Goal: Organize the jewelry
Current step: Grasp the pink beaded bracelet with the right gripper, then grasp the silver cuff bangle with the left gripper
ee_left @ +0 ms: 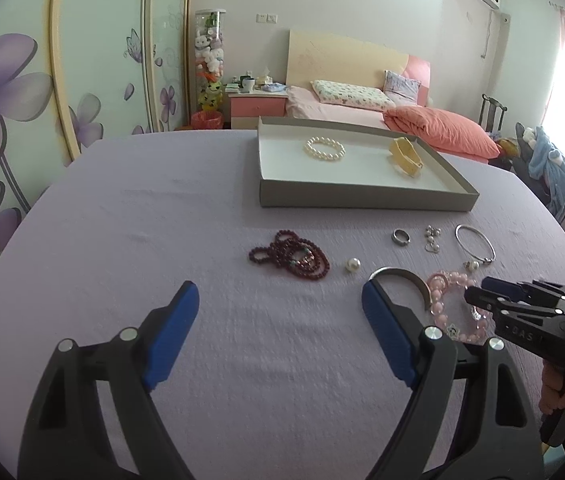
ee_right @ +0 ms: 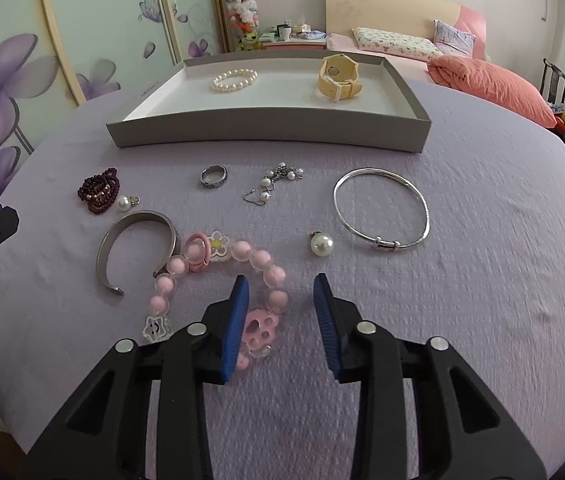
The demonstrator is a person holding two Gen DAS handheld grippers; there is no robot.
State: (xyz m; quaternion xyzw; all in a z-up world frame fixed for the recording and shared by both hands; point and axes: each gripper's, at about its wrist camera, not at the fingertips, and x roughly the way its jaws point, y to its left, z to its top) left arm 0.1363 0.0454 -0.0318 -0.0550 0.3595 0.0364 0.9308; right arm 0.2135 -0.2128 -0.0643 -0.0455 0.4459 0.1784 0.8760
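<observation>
A shallow grey tray (ee_right: 266, 132) is set at the far side of the lavender-covered tabletop (ee_right: 462, 320), and everything else is placed relative to it. Inside the tray a white pearl bracelet (ee_right: 234, 79) and a yellow watch (ee_right: 338, 77) are laid. In front of the tray, on the cloth, a ring (ee_right: 214, 176), a small pearl chain (ee_right: 272, 184), a thin silver bangle (ee_right: 382, 208), two loose pearls (ee_right: 321, 244), a dark red bead string (ee_right: 98, 194), a steel cuff (ee_right: 134, 248) and a pink bead bracelet (ee_right: 218, 280) are spread. The right tongs (ee_right: 281, 312) are held partly open over the pink bracelet's near edge, nothing being gripped. The left tongs (ee_left: 278, 320) are held wide open and empty, nearer than the red beads.
</observation>
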